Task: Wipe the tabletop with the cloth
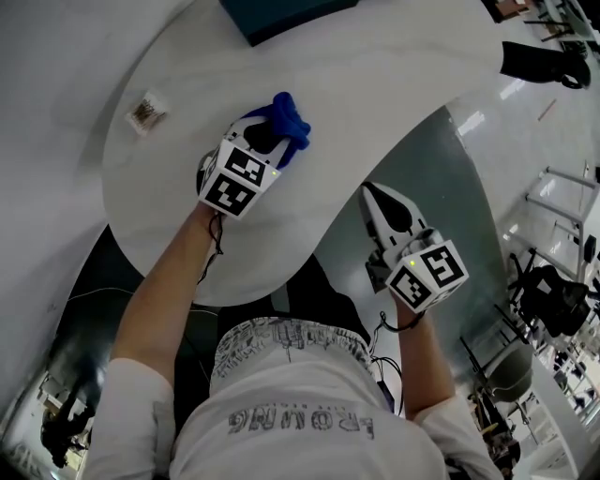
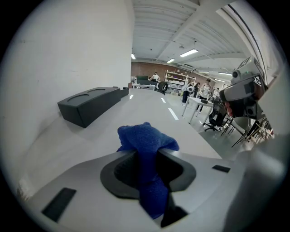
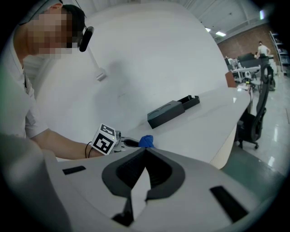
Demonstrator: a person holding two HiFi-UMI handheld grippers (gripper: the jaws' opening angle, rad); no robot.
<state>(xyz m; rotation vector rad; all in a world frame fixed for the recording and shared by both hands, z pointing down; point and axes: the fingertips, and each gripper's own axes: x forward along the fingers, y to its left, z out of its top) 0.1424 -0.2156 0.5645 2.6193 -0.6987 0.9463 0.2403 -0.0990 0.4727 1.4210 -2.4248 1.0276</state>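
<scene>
A bunched blue cloth [image 1: 289, 122] rests on the white tabletop [image 1: 394, 84], pinched at its near end by my left gripper [image 1: 270, 136]. In the left gripper view the cloth [image 2: 146, 140] runs down between the shut jaws of the left gripper [image 2: 147, 158] and spills out in front of them. My right gripper [image 1: 368, 192] hangs off the table's curved front edge, over the floor, shut with nothing in it. From the right gripper [image 3: 145, 152] view I see the cloth [image 3: 146, 141] and the left gripper's marker cube ahead, on the tabletop [image 3: 204, 120].
A dark box [image 1: 281, 14] lies at the table's far side, also in the left gripper view [image 2: 88, 105] and the right gripper view [image 3: 171, 111]. A small packet [image 1: 145, 111] sits at the table's left. An office chair [image 3: 253, 113] stands past the table's right edge.
</scene>
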